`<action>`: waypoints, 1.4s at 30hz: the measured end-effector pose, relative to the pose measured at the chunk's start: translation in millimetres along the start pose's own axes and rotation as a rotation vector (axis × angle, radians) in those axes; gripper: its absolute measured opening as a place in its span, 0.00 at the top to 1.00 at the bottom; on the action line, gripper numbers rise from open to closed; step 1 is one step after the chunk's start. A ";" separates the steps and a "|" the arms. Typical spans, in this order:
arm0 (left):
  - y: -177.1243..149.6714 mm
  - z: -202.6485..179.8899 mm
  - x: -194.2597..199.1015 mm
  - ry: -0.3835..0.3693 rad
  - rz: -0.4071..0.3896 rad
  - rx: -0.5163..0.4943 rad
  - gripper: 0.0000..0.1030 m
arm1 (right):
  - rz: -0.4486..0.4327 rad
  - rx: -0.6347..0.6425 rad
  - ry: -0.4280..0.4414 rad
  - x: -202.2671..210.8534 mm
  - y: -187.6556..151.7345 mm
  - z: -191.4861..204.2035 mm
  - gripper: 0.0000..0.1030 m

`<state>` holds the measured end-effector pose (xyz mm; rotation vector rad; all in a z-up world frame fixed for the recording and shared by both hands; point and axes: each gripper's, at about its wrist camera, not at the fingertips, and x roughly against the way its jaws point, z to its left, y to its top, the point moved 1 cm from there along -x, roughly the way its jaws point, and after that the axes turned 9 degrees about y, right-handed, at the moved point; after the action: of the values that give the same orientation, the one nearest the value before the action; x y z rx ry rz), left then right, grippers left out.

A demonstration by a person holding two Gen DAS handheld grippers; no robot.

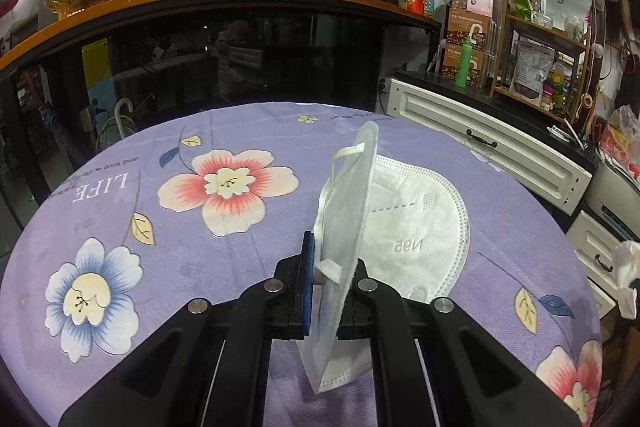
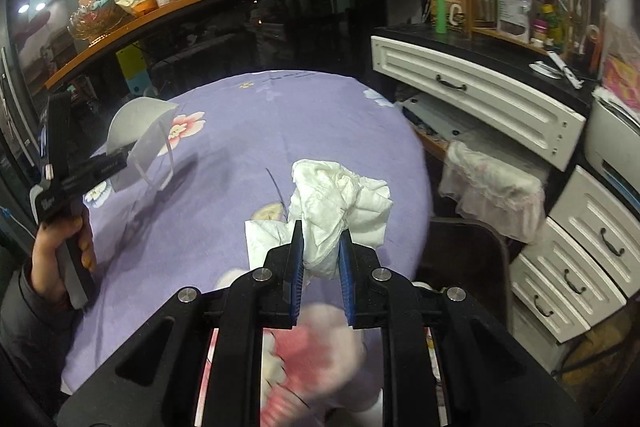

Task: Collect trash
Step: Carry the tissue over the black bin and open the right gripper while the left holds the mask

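Trash in both our tongs: left gripper (image 1: 330, 277) pinches a mask (image 1: 348, 211) mid-frame; right gripper (image 2: 320, 251) pinches tissue (image 2: 340, 199) above the table (image 2: 240, 131).

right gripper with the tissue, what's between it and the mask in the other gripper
Only bare purple flowered tablecloth, seen in the right wrist view, lies between the right gripper holding the tissue and the left gripper holding the mask.
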<state>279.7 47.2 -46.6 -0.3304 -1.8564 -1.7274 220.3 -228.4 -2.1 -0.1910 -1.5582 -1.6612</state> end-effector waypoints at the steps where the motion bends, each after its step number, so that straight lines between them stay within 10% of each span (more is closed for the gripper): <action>1: 0.0 -3.2 1.6 -0.001 0.001 -0.006 0.93 | -0.002 -0.002 -0.006 5.1 -4.0 -2.3 0.84; 24: -34.6 -157.1 101.3 -0.324 -0.047 -0.254 0.93 | -0.023 -0.176 -0.106 55.1 -89.4 -91.2 0.84; 42: -54.3 -237.1 107.9 -0.449 0.010 -0.347 0.93 | 0.078 -0.309 -0.113 -22.3 -117.2 -157.5 0.83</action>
<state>220.4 -211.7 -31.7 -0.9281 -1.8273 -2.0968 224.6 -370.7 -139.1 -0.5090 -1.3481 -1.8490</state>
